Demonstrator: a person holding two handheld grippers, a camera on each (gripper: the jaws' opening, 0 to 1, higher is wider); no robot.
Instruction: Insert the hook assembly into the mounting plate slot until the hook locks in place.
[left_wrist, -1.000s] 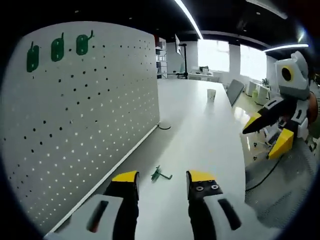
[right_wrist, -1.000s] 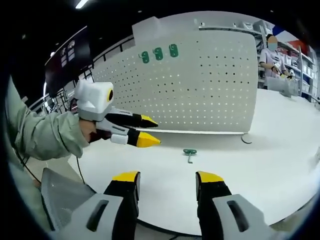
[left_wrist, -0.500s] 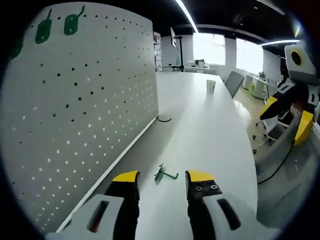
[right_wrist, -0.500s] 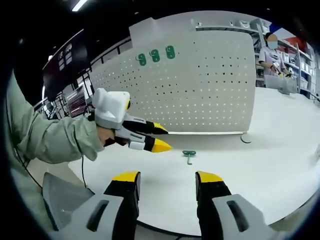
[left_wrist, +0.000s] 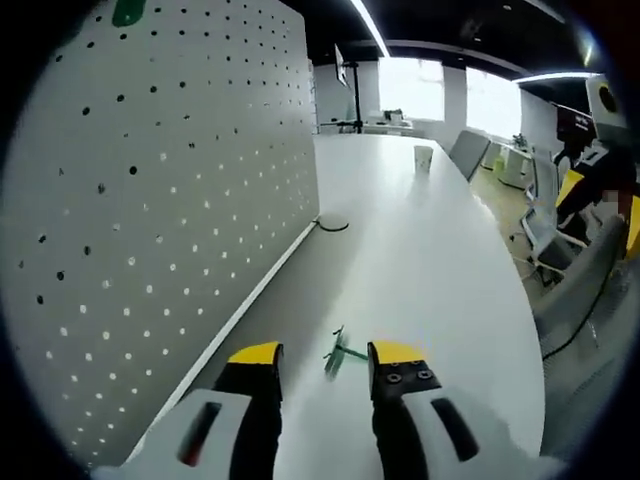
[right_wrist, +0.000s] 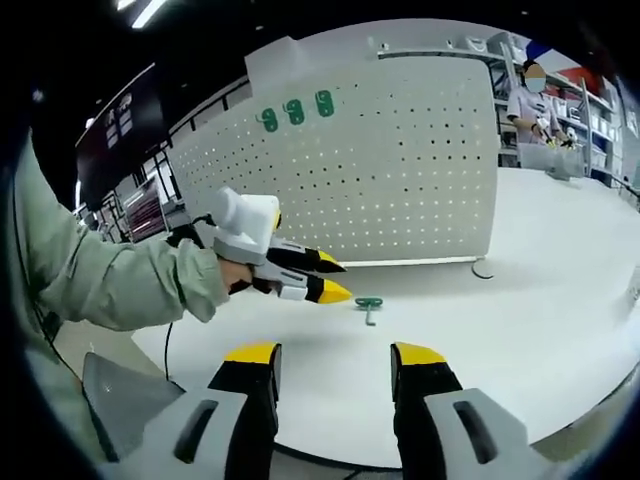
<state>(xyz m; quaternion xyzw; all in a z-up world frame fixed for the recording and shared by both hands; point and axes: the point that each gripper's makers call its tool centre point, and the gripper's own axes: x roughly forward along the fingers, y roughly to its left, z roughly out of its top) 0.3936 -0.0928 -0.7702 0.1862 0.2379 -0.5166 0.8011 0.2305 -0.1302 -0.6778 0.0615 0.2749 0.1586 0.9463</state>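
Both jaws of the left gripper (left_wrist: 319, 360) stand apart with nothing between them, low over the white table (left_wrist: 430, 260). Just ahead of their yellow tips lies the green hook (left_wrist: 342, 352), flat on the table beside the white pegboard (left_wrist: 150, 200). In the right gripper view, the right gripper (right_wrist: 337, 360) is also spread and empty, well back from the hook (right_wrist: 368, 306). Three green hooks (right_wrist: 294, 110) hang near the pegboard's top.

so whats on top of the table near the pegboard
A small green hook lies flat on the white table, in front of the pegboard. The left gripper hovers close beside it, fingers apart. A paper cup stands farther along. What is behind the pegboard is hidden.
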